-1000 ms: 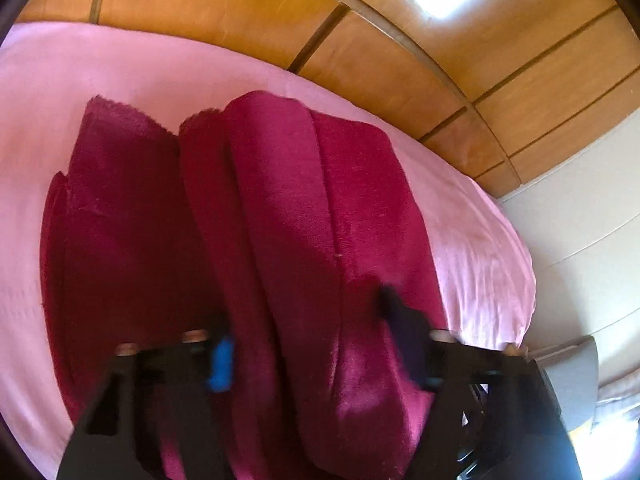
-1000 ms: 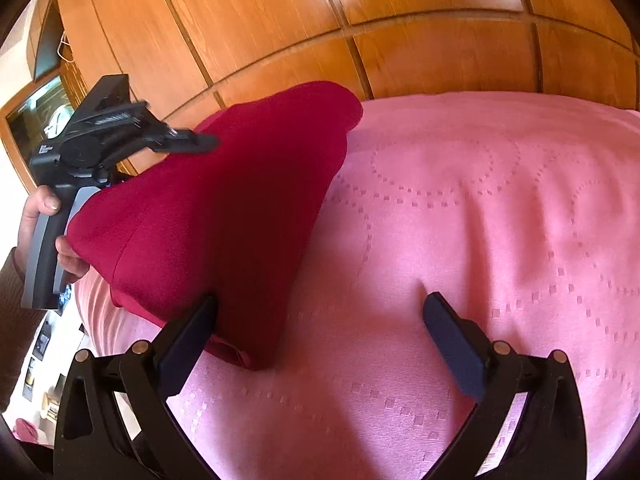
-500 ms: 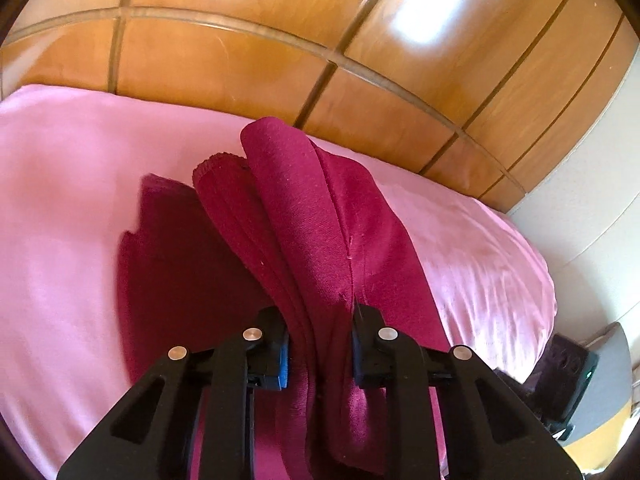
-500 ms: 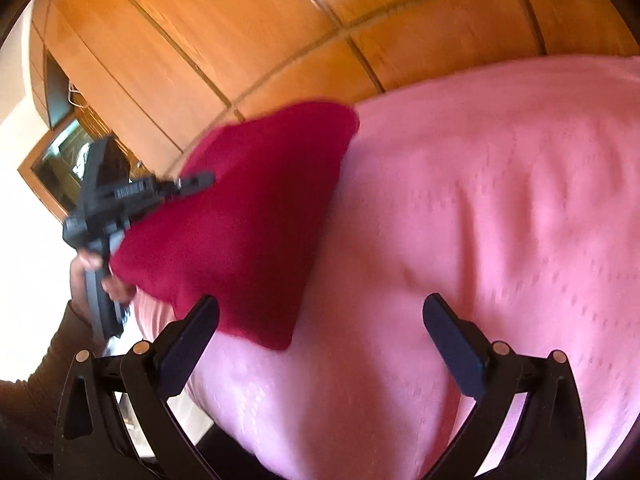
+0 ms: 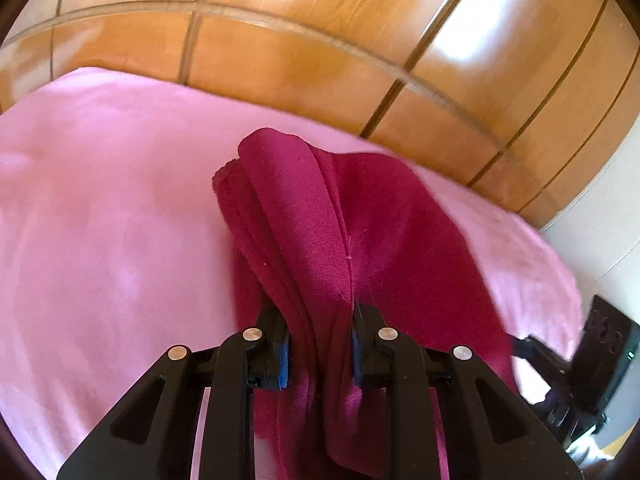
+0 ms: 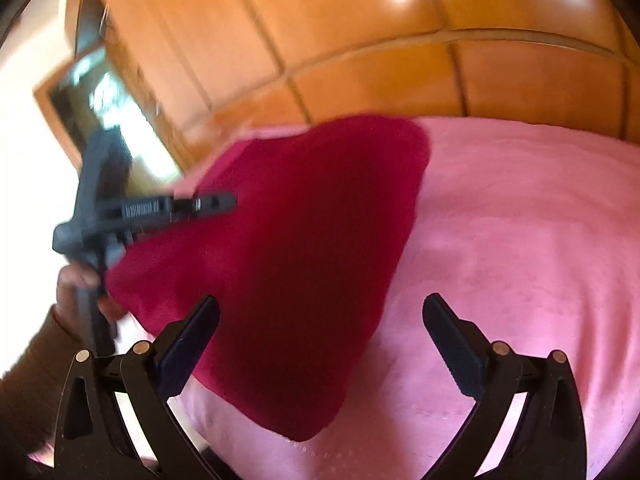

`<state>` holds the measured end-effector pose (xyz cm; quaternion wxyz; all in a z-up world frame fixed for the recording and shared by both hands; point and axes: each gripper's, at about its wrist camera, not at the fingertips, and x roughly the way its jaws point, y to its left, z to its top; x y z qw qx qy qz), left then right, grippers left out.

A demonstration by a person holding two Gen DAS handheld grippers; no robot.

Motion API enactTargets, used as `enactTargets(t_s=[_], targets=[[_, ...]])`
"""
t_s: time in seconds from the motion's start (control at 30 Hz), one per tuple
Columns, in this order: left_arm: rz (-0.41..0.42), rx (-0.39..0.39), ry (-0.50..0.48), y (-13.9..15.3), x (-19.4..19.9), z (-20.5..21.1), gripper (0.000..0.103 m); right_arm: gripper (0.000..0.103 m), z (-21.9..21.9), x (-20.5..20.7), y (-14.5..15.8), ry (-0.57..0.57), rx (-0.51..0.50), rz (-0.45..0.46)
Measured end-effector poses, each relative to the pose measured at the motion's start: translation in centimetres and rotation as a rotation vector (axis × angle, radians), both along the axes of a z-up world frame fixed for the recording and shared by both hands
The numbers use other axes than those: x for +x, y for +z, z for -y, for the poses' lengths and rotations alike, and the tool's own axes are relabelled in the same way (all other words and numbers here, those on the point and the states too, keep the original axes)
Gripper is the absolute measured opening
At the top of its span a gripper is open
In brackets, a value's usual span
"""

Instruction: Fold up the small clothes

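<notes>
The left gripper (image 5: 320,350) was clamped on a folded dark red garment (image 5: 316,240), its two black fingers pressed against a thick bundle of layered cloth that rose between them and draped away over the pink bedspread (image 5: 100,220). How many layers were pinched could not be counted; the folds ran together below the pads, and the lower end of the cloth was cut off by the picture's bottom edge. From the right wrist view the same garment (image 6: 288,272) appeared as a broad, roughly triangular mass held up over the bedspread (image 6: 520,240), its near corner hanging low, though whether that corner touched the cover could not be told. That view was smeared by motion blur, so the cloth's weave and edges were hard to read. The left gripper (image 6: 224,204) showed there as a blurred dark tool at the cloth's left side, held by the person's left hand (image 6: 80,284), partly hidden behind the handle. The right gripper (image 6: 320,320) stood with its fingers spread wide and nothing between them; its left finger overlapped the red cloth in the picture, but contact could not be judged. Behind the bed ran glossy wooden panelling (image 5: 320,48) with bright glare patches. At the right edge of the left wrist view a dark object (image 5: 604,344) was partly visible, too cropped and blurred to identify.
</notes>
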<state>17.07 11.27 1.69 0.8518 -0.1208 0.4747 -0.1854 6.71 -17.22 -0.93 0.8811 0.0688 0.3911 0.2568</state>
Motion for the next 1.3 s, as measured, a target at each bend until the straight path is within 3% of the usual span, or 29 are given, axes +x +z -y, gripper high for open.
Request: enactTargets(t_s=[0.07,0.13,0.23,0.33,0.5,0.67,0.77,0.9,1.07,1.3], targets=[[-0.016,0.049,0.005,-1.3,-0.4,0.0,0.026,0.101,-1.3,0.3,-1.6,0.003,-0.074,-0.044],[-0.003,0.063,0.026,-2.0,-1.0,-0.1,0.032,0.101,-1.1,0.6,-2.8,-0.001,-0.055,-0.087],[0.038,0.1,0.103,-1.3,-2.0,-0.7,0.067,0.101,0.2,0.7,-2.6,0.0,-0.01,-0.112],[0.05,0.073,0.127,-0.7,-2.7,-1.5,0.068,0.101,1.3,0.8,-0.8,-0.008,-0.005,-0.079],[0.091,0.093,0.151,-0.4,-4.0,-2.2,0.072,0.101,1.0,1.0,3.5,-0.027,0.039,0.059],[0.107,0.127,0.146,-0.8,-4.6,-1.5,0.074,0.101,-2.4,4.4,4.9,-0.01,-0.038,0.156],[0.089,0.127,0.159,-1.5,-4.5,-1.3,0.074,0.101,-4.7,7.5,3.7,0.012,-0.118,0.141],[0.108,0.162,0.164,-1.9,-4.7,-0.5,0.075,0.101,-5.6,9.8,0.1,0.018,-0.206,0.044],[0.138,0.197,0.193,-2.0,-5.3,0.2,0.087,0.101,-3.8,10.4,-1.6,-0.002,-0.115,-0.019],[0.154,0.215,0.176,-1.8,-5.7,0.5,0.088,0.101,-3.3,10.5,-1.3,-0.011,-0.093,-0.025]])
